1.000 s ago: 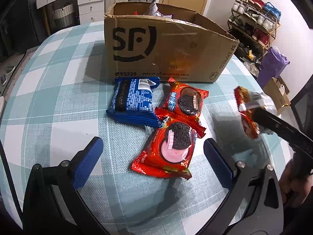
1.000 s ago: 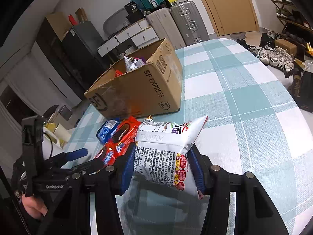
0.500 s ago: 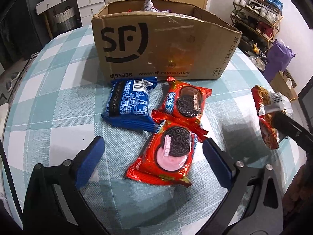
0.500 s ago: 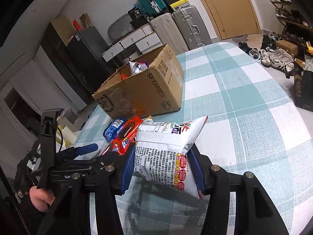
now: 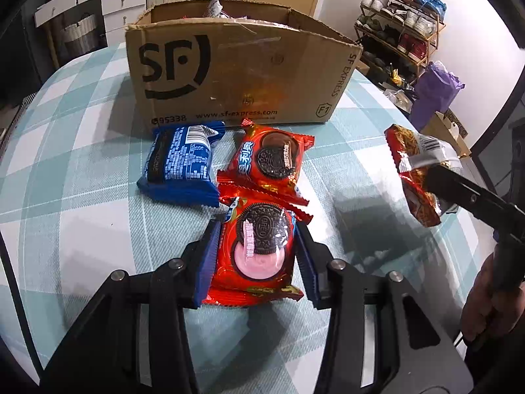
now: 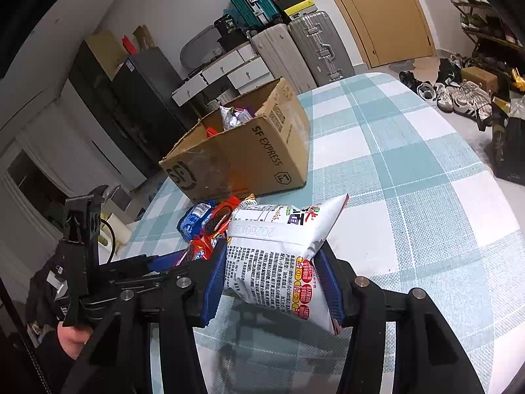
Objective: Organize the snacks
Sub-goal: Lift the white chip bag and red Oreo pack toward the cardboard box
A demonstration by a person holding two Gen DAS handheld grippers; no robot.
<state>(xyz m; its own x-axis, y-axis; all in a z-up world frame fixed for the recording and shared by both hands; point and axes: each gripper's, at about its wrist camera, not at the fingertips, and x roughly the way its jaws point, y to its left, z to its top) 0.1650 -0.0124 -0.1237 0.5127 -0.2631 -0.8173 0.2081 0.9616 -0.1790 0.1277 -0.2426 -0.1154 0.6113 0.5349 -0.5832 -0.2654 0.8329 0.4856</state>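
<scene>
Cluttered room here: suitcases (image 6: pixel 305 46) stacked by a wooden door (image 6: pixel 384 10), white drawers (image 6: pixel 226 72), and a shoe rack (image 5: pixel 403 29) off to one side. The table (image 5: pixel 65 177) wears a teal and white checked cloth, and an open SF Express cardboard box (image 5: pixel 236 75) sits toward its far edge with some wrappers poking out.

Biggest change from a second ago: the left gripper (image 5: pixel 256 249) was spread wide around nothing, and now its jaws are closing in on the nearest red Oreo pack (image 5: pixel 259 256), with the blue pads right against both sides of the wrapper. That pack lies flat on the cloth, its far end overlapping a second red Oreo pack (image 5: pixel 269 161), and a blue snack pack (image 5: pixel 180 164) lies just beside that one, both close to the box front.

The right gripper (image 6: pixel 272 279) hasn't really budged, still clamped on a white and red chip bag (image 6: pixel 282 262) held up off the table near its right edge. Hard to say what's inside the box, the view's too shallow.
</scene>
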